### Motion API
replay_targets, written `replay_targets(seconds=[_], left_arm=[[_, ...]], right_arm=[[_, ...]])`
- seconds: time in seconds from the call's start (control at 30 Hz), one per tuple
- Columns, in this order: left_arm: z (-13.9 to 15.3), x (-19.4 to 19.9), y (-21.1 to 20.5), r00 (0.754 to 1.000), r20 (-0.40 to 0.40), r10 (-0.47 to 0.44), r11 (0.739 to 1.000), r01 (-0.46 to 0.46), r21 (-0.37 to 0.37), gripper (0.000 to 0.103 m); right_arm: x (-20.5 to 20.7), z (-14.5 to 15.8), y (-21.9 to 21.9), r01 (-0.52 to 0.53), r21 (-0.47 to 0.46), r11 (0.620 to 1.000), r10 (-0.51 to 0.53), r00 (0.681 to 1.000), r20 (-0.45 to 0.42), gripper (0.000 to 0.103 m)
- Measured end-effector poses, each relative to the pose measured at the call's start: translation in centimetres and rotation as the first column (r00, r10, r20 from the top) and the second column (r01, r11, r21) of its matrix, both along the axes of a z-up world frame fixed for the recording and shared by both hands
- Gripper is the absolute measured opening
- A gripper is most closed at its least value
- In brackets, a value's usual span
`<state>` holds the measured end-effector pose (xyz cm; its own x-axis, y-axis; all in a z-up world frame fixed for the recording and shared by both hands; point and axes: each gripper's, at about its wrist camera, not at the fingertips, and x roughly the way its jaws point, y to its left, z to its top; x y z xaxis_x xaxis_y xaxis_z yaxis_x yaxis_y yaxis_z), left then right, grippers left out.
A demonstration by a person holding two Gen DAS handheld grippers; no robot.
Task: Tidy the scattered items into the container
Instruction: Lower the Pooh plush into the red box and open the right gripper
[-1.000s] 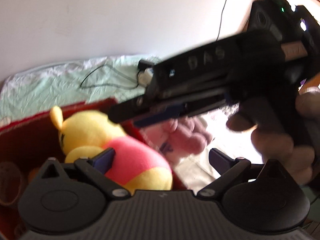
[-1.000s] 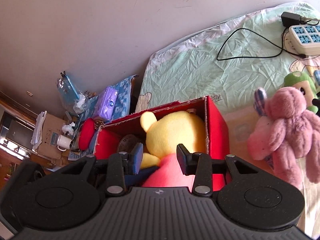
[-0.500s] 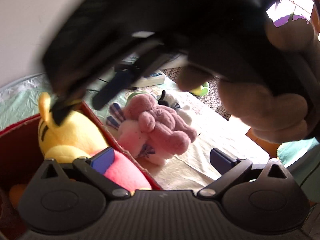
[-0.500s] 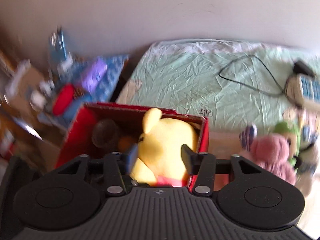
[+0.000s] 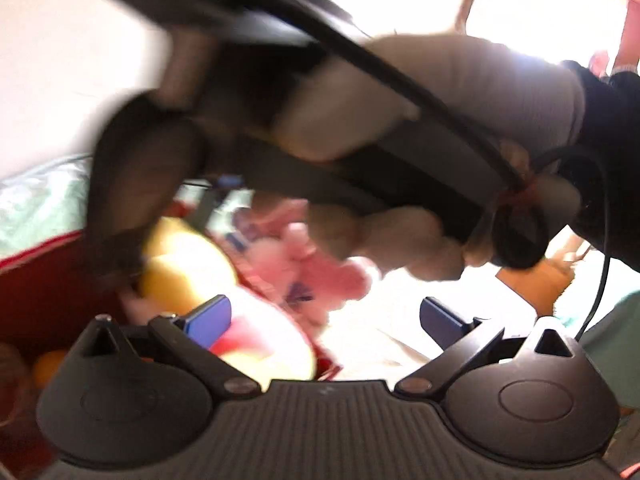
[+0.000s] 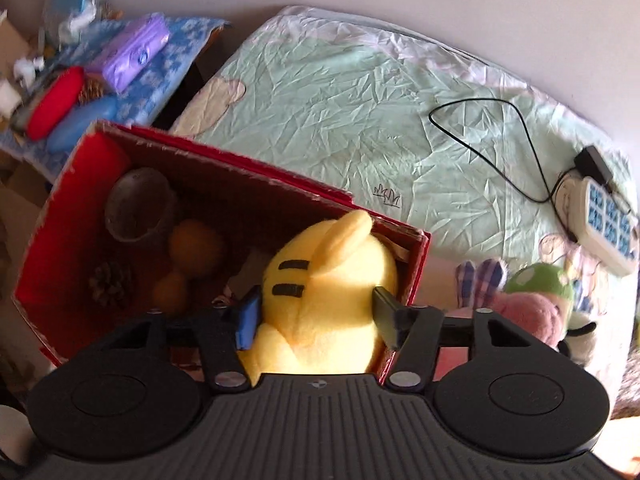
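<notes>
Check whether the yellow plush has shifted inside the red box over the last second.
Cannot tell: the yellow plush sits against the red box's right-hand wall as before, but the camera itself swung.

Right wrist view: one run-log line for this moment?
right claw: closing around yellow plush | plush: in red box | pink plush: outside box

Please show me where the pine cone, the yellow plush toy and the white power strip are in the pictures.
pine cone [image 6: 111, 283]: right wrist view, middle of the cone.
yellow plush toy [image 6: 332, 280]: right wrist view, its head.
white power strip [image 6: 608, 222]: right wrist view, its socket face.
</notes>
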<state>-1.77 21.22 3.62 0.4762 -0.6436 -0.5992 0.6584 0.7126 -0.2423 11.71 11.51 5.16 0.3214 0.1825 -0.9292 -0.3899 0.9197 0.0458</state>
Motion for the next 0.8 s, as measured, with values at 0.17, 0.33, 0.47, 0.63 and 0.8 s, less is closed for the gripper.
replay_targets(seconds=[0.17, 0.33, 0.47, 0.63, 0.8], left_arm=[[-1.9, 0.5, 0.2, 0.997, -0.071, 0.04, 0.996, -0.034, 0.088, 0.1], [-4.0, 1.4, 0.2, 0.986, -0.159, 0.051, 0.994, -0.034, 0.105, 0.085], [-3.6, 0.8, 0.2, 0.993, -0.12, 0.011, 0.991, 0.006, 0.134, 0.08], [-2.3, 1.4, 1.1, 0.998, -0.062, -0.016, 0.992, 0.023, 0.12, 0.083], [-2.8, 2.8, 1.9, 0.989, -0.145, -0.027, 0.997, 0.036, 0.063, 0.085]], right_arm=[[-0.2, 0.1, -1.0, 0.03, 0.077, 0.997, -0.03, 1.0, 0.0, 0.054], [-0.6, 0.0, -1.4, 0.043, 0.117, 0.992, -0.045, 0.999, 0.013, 0.053], [-1.2, 0.2, -2.2, 0.051, 0.181, 0.982, -0.058, 0.998, 0.03, 0.048], [-2.0, -0.9, -3.1, 0.139, 0.214, 0.967, -0.153, 0.987, 0.049, 0.047], [-2.5, -1.2, -2.7, 0.118, 0.211, 0.97, -0.143, 0.983, 0.112, 0.055]])
